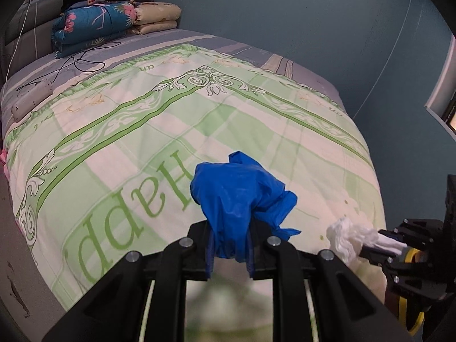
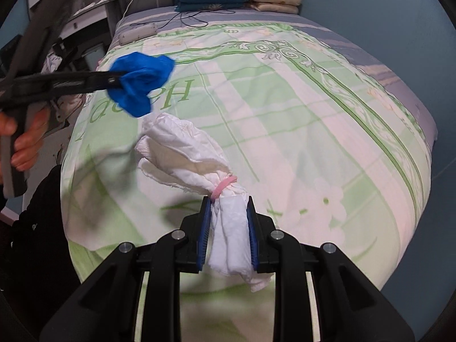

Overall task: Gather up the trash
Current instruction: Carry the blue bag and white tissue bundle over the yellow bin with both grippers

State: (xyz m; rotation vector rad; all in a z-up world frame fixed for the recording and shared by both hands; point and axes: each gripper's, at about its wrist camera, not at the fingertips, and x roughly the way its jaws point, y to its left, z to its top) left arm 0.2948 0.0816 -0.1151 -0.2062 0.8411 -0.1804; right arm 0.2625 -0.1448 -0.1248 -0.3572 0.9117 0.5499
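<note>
1. Far left in the right wrist view: a person's hand [image 2: 24, 139] wrapped round the grey handle of the left tongs [image 2: 121, 81].
2. Left tongs [image 1: 229, 252] clamped on a crumpled blue plastic bag [image 1: 239, 196], held up clear of the green-and-white quilt [image 1: 176, 131], bulk bunched above the pads, a tail drooping right.
3. Same blue bag [image 2: 139, 81] seen blurred from the right wrist, just above and left of the white bundle.
4. Right tongs [image 2: 229, 235] pinched shut on a white tissue bundle [image 2: 182, 154] tied with a pink band [image 2: 223, 186], lifted off the quilt [image 2: 285, 119].
5. White bundle [image 1: 349, 238] and right tongs [image 1: 379, 246] caught again at the left view's right edge, just beside the bag.
6. Far end of the bed: folded blankets [image 1: 91, 25] stacked, black cable [image 1: 77, 64] trailing.
</note>
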